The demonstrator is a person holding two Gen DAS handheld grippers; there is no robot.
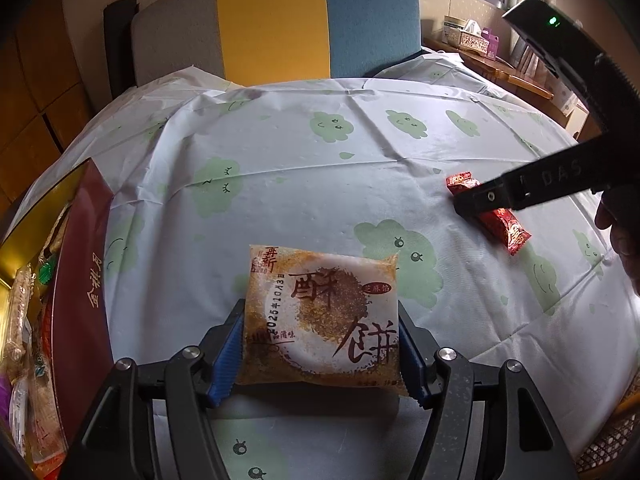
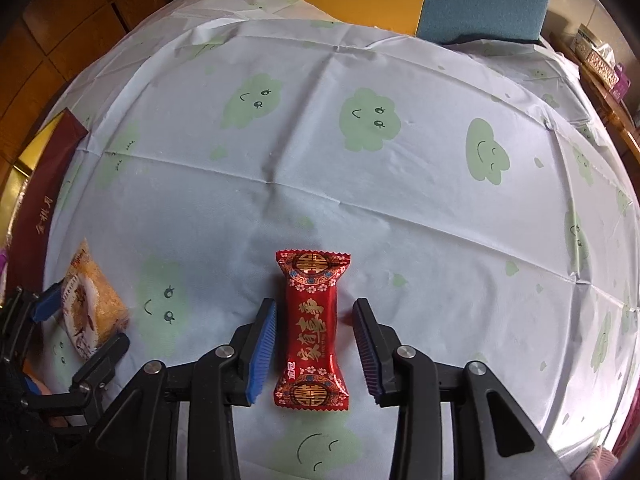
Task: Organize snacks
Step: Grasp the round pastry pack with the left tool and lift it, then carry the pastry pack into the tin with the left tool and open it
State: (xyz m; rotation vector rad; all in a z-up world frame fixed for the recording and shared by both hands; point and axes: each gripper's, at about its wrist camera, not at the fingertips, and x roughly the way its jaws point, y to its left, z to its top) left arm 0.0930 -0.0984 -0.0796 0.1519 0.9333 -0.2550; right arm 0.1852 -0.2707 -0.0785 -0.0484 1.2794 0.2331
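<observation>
Two loose snacks lie on the desk (image 2: pixel 400 184): one pastry packet (image 1: pixel 322 316) between the left hand-held gripper's (image 1: pixel 320 352) jaws, one red candy (image 2: pixel 312 328) between the right hand-held gripper's (image 2: pixel 314 344). One box (image 1: pixel 80 280) left of them.

pastry packet (image 1: pixel 324 316): 酥餅, 2025年10月3日 | right gripper (image 1: pixel 468 206): DAS

Cloud-print tablecloth (image 1: pixel 360 152); grey-yellow-blue chair (image 1: pixel 272 24); tissue box (image 1: pixel 474 38) near window.
</observation>
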